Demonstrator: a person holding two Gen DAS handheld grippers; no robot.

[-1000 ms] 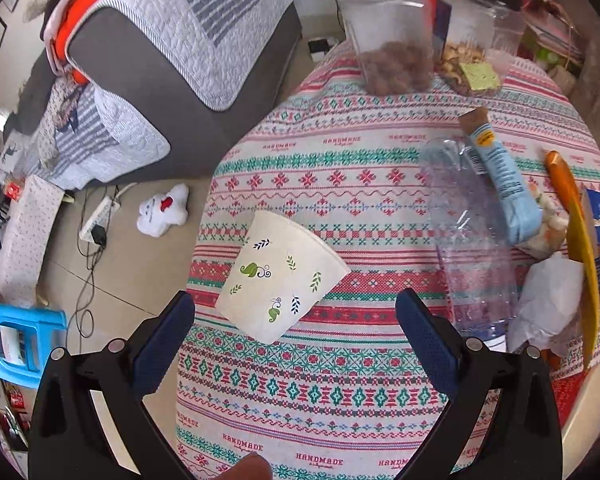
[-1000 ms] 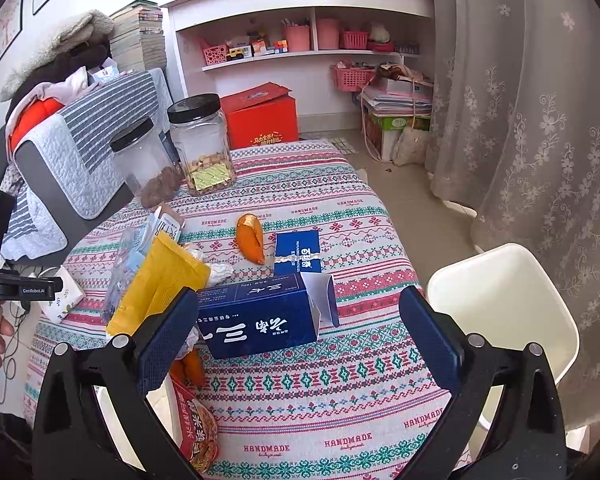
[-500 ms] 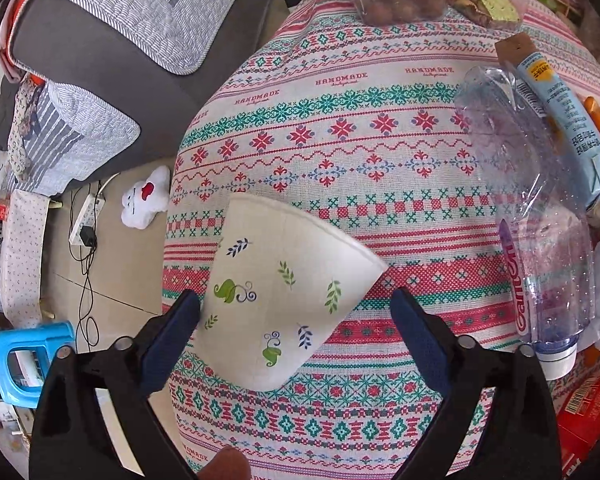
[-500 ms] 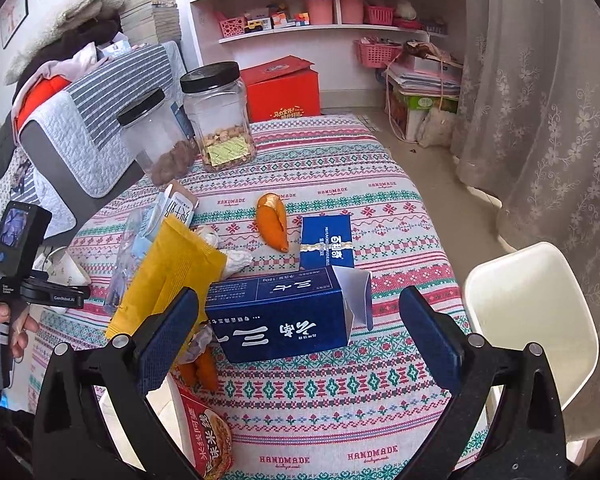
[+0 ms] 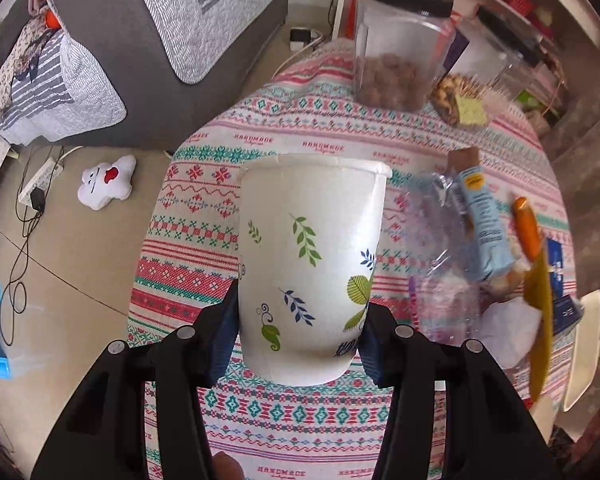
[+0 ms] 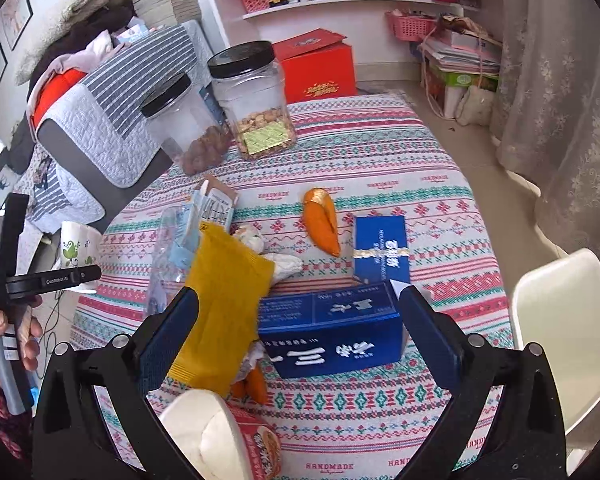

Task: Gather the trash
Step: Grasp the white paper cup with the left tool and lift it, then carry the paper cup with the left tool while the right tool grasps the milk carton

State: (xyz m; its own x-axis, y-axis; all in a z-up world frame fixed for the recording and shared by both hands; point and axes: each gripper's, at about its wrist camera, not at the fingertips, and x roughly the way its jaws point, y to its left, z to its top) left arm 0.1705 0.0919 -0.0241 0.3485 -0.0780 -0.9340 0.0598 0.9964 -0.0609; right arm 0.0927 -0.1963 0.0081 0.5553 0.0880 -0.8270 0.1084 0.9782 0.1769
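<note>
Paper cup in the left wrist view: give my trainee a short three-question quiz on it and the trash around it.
1. True or false: the left claw grips the paper cup near its base, rim pointing away from the camera.
2. What does the right claw hold?
A. the yellow packet
B. the dark blue box
C. nothing; it is open above them
3. What colour are the lids of the two clear jars at the far side of the table?

Key: 1 true (its jaws have just been closing and now press the cup's sides). 2 C. 3 black.
</note>
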